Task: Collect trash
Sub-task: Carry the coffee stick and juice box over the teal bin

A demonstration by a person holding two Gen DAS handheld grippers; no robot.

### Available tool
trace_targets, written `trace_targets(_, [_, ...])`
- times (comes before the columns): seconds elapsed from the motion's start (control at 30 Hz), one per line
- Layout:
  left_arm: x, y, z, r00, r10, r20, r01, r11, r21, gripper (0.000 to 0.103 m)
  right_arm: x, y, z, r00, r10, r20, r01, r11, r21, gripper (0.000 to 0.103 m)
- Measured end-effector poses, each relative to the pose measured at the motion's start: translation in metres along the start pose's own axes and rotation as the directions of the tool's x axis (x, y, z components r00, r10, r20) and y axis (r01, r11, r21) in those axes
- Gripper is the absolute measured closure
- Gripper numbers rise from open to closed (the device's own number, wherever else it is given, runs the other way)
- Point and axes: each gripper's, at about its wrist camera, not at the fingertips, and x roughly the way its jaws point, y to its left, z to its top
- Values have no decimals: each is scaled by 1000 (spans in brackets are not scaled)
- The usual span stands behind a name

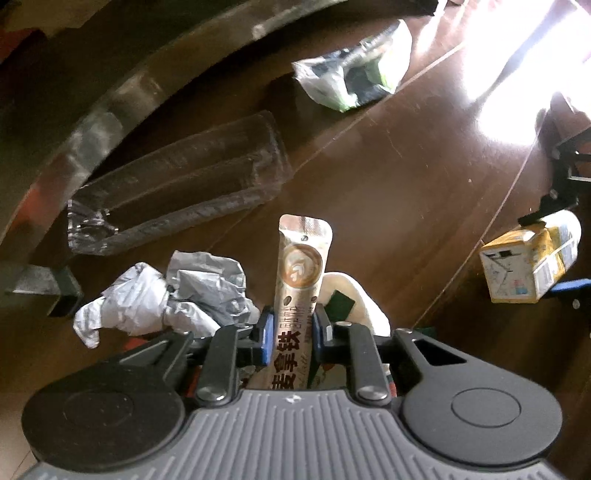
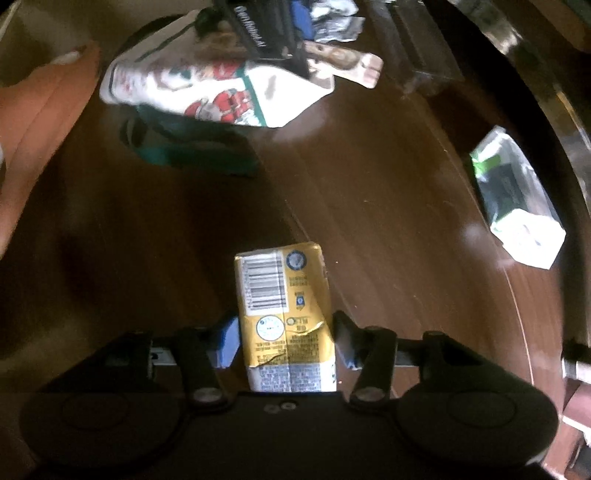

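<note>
My left gripper [image 1: 291,334] is shut on a tan latte stick sachet [image 1: 301,269], held upright above a white printed bag [image 1: 364,302] on the dark wooden table. My right gripper [image 2: 284,339] is shut on a yellow drink carton [image 2: 284,310], which also shows in the left wrist view [image 1: 530,267]. In the right wrist view the printed bag [image 2: 221,92] lies at the top with the left gripper [image 2: 266,33] over it. Other trash lies around: crumpled grey paper [image 1: 166,295], a clear plastic tray [image 1: 184,181], and a white-green wrapper [image 1: 354,74], which the right wrist view also shows [image 2: 517,195].
The table [image 1: 388,192] has a curved metallic rim [image 1: 110,99] at the left and far side. Strong glare falls on the far right [image 1: 517,85]. A person's hand [image 2: 40,122] shows at the left of the right wrist view. A green strap [image 2: 192,155] lies by the bag.
</note>
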Motion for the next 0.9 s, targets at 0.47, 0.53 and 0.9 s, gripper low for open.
trace_targets(0.47, [-113, -3, 14, 991, -12, 136, 14, 1000, -13, 84, -120, -26, 12, 986, -116, 116, 78, 955, 287, 55])
trace_targets(0.53, [-140, -5, 18, 986, -18, 163, 24, 999, -33, 84, -145, -30, 13, 980, -141, 140, 90, 942, 322, 55])
trace_targets(0.9, [-289, -33, 36, 954, 3, 301, 41, 989, -141, 84, -301, -47, -28, 908, -277, 315, 59, 827, 559, 55])
